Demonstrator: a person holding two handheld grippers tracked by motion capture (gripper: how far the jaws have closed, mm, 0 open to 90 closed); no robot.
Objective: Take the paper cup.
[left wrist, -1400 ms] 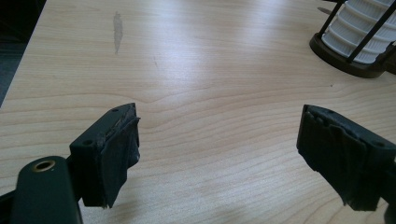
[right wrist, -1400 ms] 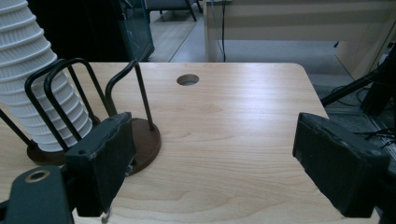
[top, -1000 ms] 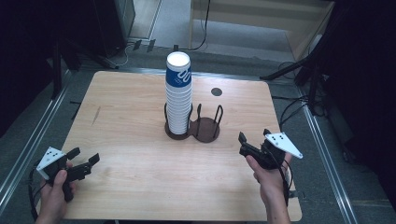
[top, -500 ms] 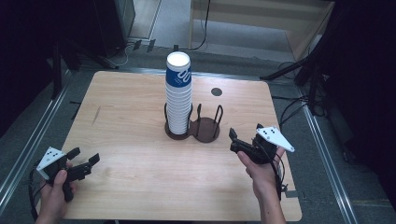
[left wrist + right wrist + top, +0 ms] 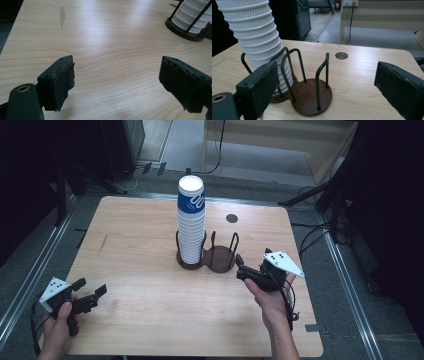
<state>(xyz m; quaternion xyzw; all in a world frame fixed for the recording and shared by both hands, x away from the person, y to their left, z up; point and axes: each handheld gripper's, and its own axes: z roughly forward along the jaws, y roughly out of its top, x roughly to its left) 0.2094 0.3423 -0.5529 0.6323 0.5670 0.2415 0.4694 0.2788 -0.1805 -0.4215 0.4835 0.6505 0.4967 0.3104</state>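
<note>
A tall stack of white ribbed paper cups [image 5: 191, 220], the top one with a blue band, stands in the left bay of a dark brown two-bay wire holder [image 5: 222, 260] at mid-table. The holder's right bay is empty. My right gripper [image 5: 240, 267] hovers just right of the holder, open, jaws pointing at it. In the right gripper view the cups [image 5: 254, 32] rise at the left and the empty bay [image 5: 309, 96] sits between the open jaws. My left gripper [image 5: 91, 286] is open near the table's front left, over bare wood, far from the holder; its view shows the cups [image 5: 192, 17] at the top right.
The wooden table [image 5: 135, 250] has a round cable hole [image 5: 231, 218] behind the holder and a dark smear [image 5: 62, 13] on its left part. Metal rails run along both sides of the table, with cables on the floor beyond.
My right gripper has moved forward and left, closing in on the holder's empty right bay. The left gripper has barely shifted.
</note>
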